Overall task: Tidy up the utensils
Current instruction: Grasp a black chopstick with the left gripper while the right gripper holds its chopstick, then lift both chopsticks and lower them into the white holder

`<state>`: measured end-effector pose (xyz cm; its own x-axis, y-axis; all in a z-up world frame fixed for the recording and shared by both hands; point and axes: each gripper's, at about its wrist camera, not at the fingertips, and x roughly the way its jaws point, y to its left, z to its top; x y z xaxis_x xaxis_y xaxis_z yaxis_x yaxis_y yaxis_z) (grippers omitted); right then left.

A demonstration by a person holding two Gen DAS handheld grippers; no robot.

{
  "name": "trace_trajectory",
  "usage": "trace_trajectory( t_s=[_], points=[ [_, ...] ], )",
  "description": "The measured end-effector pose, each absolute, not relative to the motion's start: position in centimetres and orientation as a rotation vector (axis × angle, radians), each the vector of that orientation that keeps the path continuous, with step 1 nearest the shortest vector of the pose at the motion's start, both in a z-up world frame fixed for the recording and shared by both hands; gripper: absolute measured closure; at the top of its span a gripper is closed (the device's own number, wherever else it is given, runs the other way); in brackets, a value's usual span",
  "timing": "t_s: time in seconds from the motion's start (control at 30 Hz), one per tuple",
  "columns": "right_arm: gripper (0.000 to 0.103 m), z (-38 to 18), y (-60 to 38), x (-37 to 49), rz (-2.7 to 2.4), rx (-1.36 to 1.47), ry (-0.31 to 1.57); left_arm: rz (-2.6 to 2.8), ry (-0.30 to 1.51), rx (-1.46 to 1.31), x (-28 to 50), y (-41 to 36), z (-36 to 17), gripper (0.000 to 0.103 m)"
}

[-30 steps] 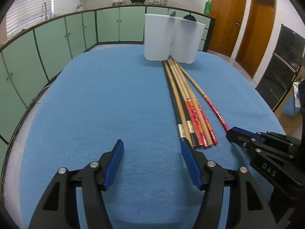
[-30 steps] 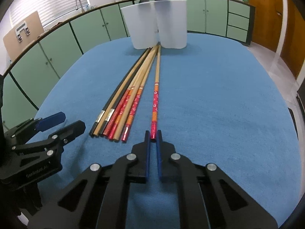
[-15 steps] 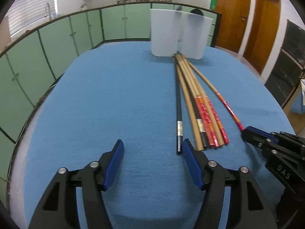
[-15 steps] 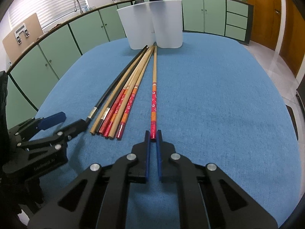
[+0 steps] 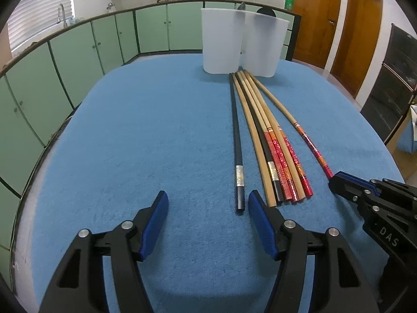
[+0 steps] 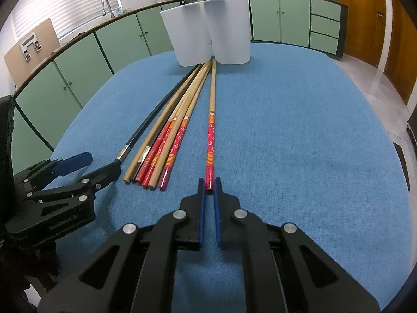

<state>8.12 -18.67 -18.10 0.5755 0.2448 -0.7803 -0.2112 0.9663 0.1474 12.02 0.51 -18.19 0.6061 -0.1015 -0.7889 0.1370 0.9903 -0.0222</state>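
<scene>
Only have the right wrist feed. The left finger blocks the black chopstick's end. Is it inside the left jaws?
Observer: Yes. In the left wrist view the black chopstick ends between the fingers of the open left gripper, near its right finger.
Operator: Touching that finger?
Observer: No, a thin strip of blue cloth shows between them.
Operator: Anything else between the fingers?
Observer: No. The tan chopstick ends outside the right finger.

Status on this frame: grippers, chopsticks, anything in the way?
Left gripper open beside black chopstick. Right gripper shut on red-ended chopstick. White containers beyond; path unobstructed.
</scene>
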Motion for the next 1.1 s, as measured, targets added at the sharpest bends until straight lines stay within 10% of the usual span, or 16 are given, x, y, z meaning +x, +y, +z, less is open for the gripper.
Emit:
trace_trajectory(
  t_s=[0.37,1.1],
  points=[
    [0.098,-18.2,-18.8,8.2,0.271,0.048,0.915,-0.185,0.900,0.017,11.7,-0.9,-18.1,0.096],
    [0.098,-7.7,-21.9,6.2,0.291,0.096,0.699,-0.207,0.632,0.000,9.0,0.9,-6.6,0.097]
  ],
)
